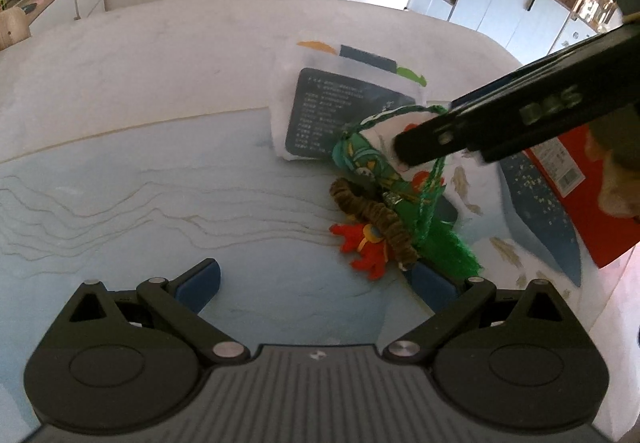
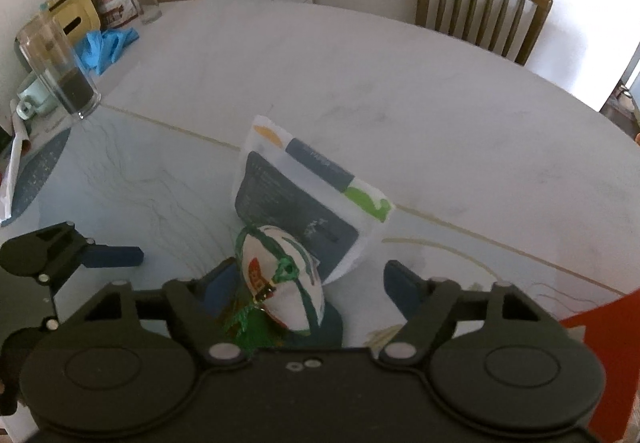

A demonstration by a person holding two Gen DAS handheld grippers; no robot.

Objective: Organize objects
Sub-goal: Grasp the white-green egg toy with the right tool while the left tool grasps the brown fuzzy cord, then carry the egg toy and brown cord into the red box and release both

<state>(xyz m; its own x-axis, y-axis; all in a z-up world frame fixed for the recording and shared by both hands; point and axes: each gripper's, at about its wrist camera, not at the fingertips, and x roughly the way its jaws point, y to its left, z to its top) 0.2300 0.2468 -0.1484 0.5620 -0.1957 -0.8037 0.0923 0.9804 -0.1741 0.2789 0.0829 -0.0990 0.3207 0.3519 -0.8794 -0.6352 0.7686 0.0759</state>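
Left gripper (image 1: 316, 283): I am holding it wide apart, gripping nothing, low over the table (image 1: 140, 83).
Ornament (image 2: 280, 283): it is lying between my right gripper's fingers, just in front of the white packet (image 2: 304, 195).
Right gripper (image 2: 304, 283): I am spreading it around the ornament, pads not pressing.

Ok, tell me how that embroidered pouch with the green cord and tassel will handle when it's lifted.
The embroidered pouch looks soft and stuffed, so it will probably squash between the fingers rather than resist. Its rounded shape suggests that it may slip or roll if pinched off-centre. The green cord and green tassel look loose, so they will likely dangle and could snag the red and brown ornament beside them.
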